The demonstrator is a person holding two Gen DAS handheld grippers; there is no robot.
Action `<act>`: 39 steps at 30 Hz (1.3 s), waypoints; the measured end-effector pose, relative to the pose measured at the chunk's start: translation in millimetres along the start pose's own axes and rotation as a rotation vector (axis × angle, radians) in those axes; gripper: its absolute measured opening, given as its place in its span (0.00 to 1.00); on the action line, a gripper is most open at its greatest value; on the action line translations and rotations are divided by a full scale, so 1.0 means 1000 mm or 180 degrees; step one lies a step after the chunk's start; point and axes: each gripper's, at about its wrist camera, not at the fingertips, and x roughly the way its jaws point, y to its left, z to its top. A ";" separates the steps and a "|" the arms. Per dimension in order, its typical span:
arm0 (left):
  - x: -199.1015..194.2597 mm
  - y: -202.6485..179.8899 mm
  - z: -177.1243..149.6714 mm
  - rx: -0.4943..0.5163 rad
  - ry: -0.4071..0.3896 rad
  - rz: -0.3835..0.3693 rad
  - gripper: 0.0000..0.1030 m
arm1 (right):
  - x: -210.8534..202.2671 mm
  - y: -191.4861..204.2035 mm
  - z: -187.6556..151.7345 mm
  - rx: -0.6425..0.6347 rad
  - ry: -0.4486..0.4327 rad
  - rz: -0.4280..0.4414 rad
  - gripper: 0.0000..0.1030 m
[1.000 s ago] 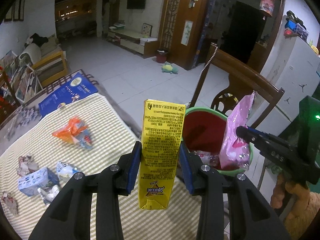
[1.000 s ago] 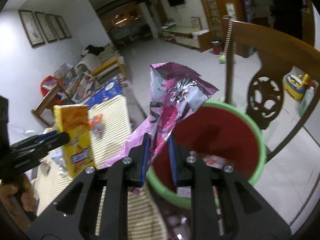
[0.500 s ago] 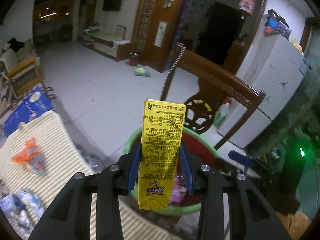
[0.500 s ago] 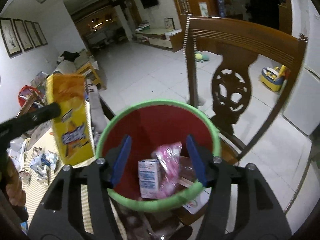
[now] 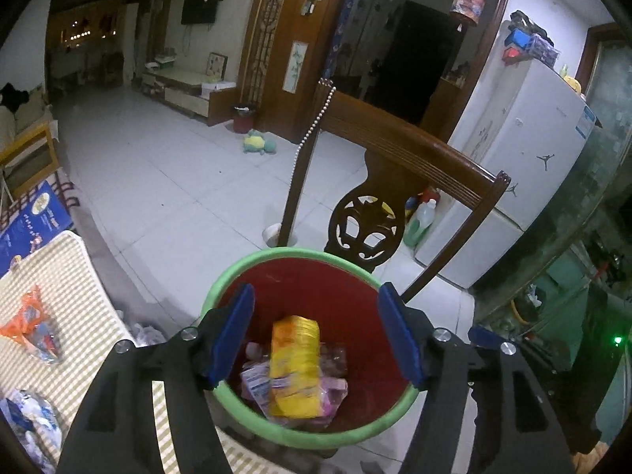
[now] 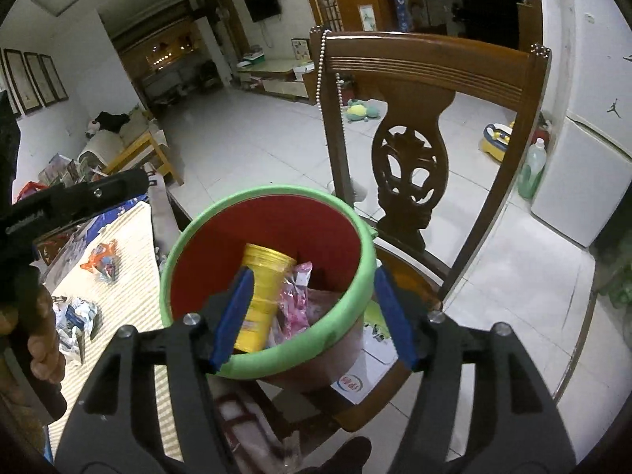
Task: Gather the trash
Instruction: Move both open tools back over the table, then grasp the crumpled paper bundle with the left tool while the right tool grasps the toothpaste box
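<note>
A red bin with a green rim stands on a wooden chair. Inside it a yellow drink carton rests on a pink wrapper. My left gripper hangs over the bin; its jaws are opening, with nothing pressed between the pads. Over the bin's near rim my right gripper is also opening and holds nothing. In the right wrist view the left gripper's arm shows at the left.
The striped tablecloth left of the bin carries an orange wrapper and crumpled white-and-blue packets. The chair back rises behind the bin. A white fridge stands at the right.
Both grippers swung from the table to above the bin. The right one opened first and dropped the pink wrapper in. The left one then opened and the yellow carton fell in.
</note>
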 end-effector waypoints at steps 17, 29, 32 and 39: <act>-0.155 0.180 -0.098 -0.0695 -0.0175 0.1008 0.70 | 0.015 0.171 -0.034 -0.0673 0.0240 0.0604 0.62; -0.287 0.391 -0.234 -0.1927 -0.0045 0.2341 0.72 | 0.022 0.329 -0.095 -0.1178 0.0566 0.1101 0.65; -0.296 0.421 -0.254 -0.2067 -0.0007 0.2412 0.72 | 0.023 0.357 -0.108 -0.1267 0.0637 0.1148 0.65; -0.272 0.478 -0.280 -0.2237 0.0283 0.2342 0.72 | 0.031 0.414 -0.118 -0.1761 0.0856 0.1257 0.70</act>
